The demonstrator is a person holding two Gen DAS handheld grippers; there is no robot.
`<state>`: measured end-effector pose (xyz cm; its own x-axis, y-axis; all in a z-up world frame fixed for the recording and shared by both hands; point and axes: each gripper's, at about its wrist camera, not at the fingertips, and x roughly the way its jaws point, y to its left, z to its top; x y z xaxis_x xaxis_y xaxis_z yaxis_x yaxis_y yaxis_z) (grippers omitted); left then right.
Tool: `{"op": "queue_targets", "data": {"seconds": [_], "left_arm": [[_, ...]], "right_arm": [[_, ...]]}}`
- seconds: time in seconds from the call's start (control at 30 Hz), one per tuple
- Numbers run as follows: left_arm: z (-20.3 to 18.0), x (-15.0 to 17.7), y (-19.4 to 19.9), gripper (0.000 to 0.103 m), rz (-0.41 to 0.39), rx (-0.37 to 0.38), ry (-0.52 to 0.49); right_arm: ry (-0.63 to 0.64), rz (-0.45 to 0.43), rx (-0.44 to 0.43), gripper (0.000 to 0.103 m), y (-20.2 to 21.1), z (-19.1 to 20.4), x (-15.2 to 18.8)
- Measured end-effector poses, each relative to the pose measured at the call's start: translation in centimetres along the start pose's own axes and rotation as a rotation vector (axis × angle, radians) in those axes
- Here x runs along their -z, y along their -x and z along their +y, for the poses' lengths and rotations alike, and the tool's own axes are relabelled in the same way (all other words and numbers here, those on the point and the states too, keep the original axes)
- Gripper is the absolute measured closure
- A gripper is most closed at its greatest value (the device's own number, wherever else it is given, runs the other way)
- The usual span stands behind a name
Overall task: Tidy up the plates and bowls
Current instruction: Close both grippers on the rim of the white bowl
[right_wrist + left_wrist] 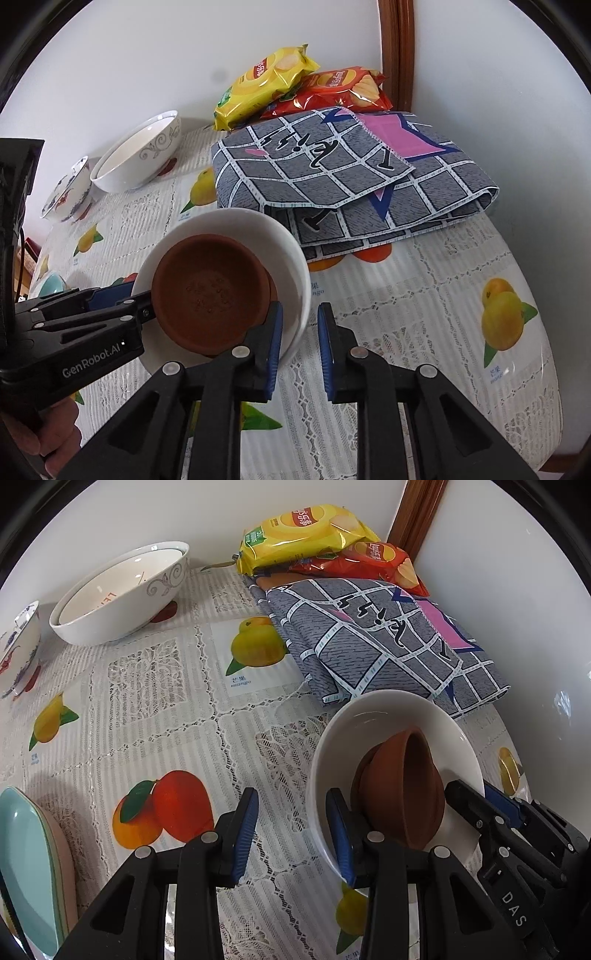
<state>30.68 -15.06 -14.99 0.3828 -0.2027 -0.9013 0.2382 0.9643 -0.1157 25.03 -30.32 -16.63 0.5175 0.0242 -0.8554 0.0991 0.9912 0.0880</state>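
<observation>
Fruit-print tablecloth under bowls, cloth

The middle of the table lies bare, so a gripper can pass there. Along the back edge stand a big white bowl and a small painted bowl. The back right corner is blocked by a folded cloth and two chip bags.
</observation>
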Motion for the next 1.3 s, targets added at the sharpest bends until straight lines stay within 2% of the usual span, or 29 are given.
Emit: {"op": "queue_targets", "data": {"seconds": [0.2,0.6,0.83,0.97,1.1,1.2,1.3], "left_arm": [[-0.4,0.0,-0.7,0.067,0.01,0.002,-0.015],[-0.1,0.0,-1.0,0.063,0.009,0.014,-0.005],[-0.2,0.2,-0.8,0.061,-0.011,-0.009,-0.007],[-0.1,0.2,-0.8,0.066,-0.017,0.006,-0.001],[-0.4,0.3,-0.8,0.079,-0.014,0.04,-0.007],[-0.8,0.1,-0.8,0.08,-0.003,0.031,-0.02],[-0.3,0.0,-1.0,0.081,0.015,0.065,0.009]], "right_arm": [[-0.004,0.012,0.027,0.076,-0.5,-0.3,-0.2],[0.012,-0.004,0.039,0.071,-1.2,-0.1,-0.3],[0.022,-0.016,0.042,0.07,-1.3,-0.1,-0.2],[0.001,-0.017,0.04,0.07,-1.4,-0.2,-0.1],[0.005,-0.014,0.036,0.076,-1.4,0.0,-0.1],[-0.007,-0.007,0.032,0.077,-1.5,0.1,-0.2],[-0.028,0.002,0.013,0.078,-1.6,-0.2,-0.2]]}}
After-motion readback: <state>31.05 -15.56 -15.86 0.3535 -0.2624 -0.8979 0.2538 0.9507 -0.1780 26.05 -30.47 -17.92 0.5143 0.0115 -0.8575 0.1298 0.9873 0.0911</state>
